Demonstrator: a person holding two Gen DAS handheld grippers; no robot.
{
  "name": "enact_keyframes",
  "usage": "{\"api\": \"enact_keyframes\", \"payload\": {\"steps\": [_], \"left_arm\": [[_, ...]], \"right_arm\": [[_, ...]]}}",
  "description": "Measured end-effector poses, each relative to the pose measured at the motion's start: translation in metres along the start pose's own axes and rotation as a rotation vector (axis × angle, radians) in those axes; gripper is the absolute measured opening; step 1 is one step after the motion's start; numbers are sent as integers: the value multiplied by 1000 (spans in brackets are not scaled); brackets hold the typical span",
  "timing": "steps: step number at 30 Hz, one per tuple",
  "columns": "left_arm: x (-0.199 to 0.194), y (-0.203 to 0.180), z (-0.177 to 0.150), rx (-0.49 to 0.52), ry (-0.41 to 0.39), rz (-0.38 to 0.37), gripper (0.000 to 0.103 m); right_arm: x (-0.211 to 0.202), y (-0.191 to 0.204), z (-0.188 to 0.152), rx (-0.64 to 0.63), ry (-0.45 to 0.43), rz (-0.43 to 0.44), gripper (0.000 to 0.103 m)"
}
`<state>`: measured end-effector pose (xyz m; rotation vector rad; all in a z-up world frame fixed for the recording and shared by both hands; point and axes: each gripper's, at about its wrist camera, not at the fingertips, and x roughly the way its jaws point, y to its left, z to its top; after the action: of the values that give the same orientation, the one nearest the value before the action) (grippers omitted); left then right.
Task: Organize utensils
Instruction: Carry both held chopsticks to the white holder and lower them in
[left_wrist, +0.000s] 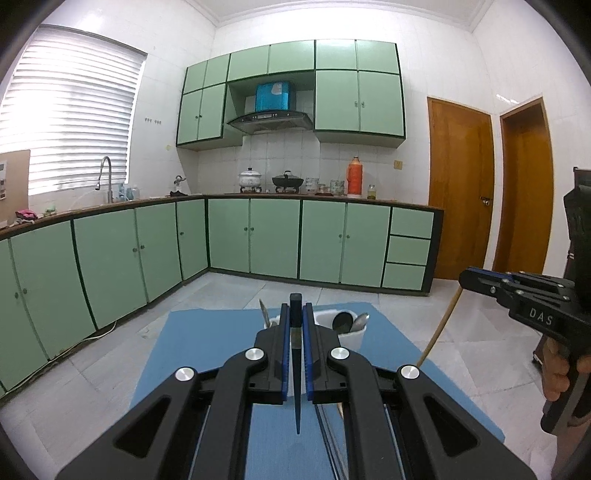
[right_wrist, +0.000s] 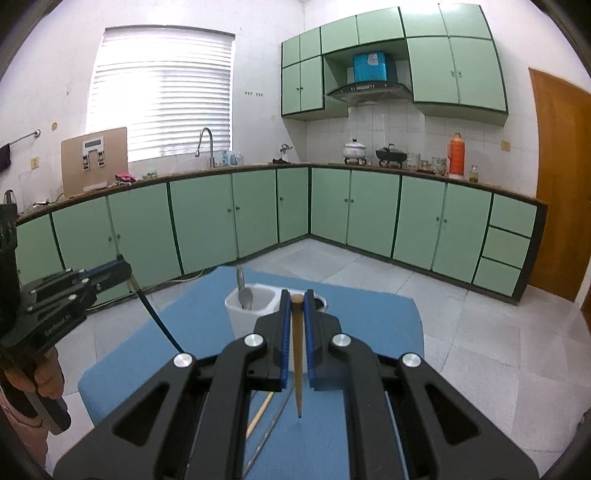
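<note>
A: What does your left gripper (left_wrist: 296, 314) hold?

B: Its 2 blue pads (left_wrist: 283, 350) are pressed onto a dark chopstick (left_wrist: 296, 373). The stick hangs between them, its thick end above the fingertips and its thin tip pointing down toward the blue mat (left_wrist: 207, 350). In the right wrist view I see the same stick (right_wrist: 159, 317) slanting down from the left gripper (right_wrist: 123, 267), and my left hand (right_wrist: 46, 376) around the handle.

A: And where is the holder?

B: The white utensil holder (left_wrist: 351, 338) stands on the mat, just behind the left fingers. It has 2 compartments. In the left one (right_wrist: 255, 295) a metal spoon (right_wrist: 244, 295) leans, with its handle above the rim. In the right one I see a dark round utensil (left_wrist: 342, 320) and another spoon bowl (left_wrist: 360, 320).

A: Now the right gripper (right_wrist: 297, 301)?

B: It also pinches 1 chopstick, a wooden one (right_wrist: 297, 354), light brown. The top end shows between the fingertips and the tip points down over the mat. From the left wrist view this stick (left_wrist: 439, 325) slants down from the right gripper (left_wrist: 463, 275), and my right hand (left_wrist: 557, 373) grips the handle at the picture edge.

A: Is anything lying on the mat?

B: Yes, 1 more wooden chopstick (right_wrist: 260, 413) lies flat under the right gripper. I cannot tell if more lie beside it.
</note>
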<state>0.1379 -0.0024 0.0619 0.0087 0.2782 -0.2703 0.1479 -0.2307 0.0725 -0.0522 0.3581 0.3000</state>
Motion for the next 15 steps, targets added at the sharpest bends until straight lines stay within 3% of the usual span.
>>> {"api": "enact_keyframes", "payload": {"steps": [7,15], "left_arm": [[0,-4,28,18,-64,-11,6],[1,-7,84,29,-208,-7,6]], "right_arm": [[-2,-5,43,-5,-63,30,6],[1,-13,98,4,-164,41,6]]}}
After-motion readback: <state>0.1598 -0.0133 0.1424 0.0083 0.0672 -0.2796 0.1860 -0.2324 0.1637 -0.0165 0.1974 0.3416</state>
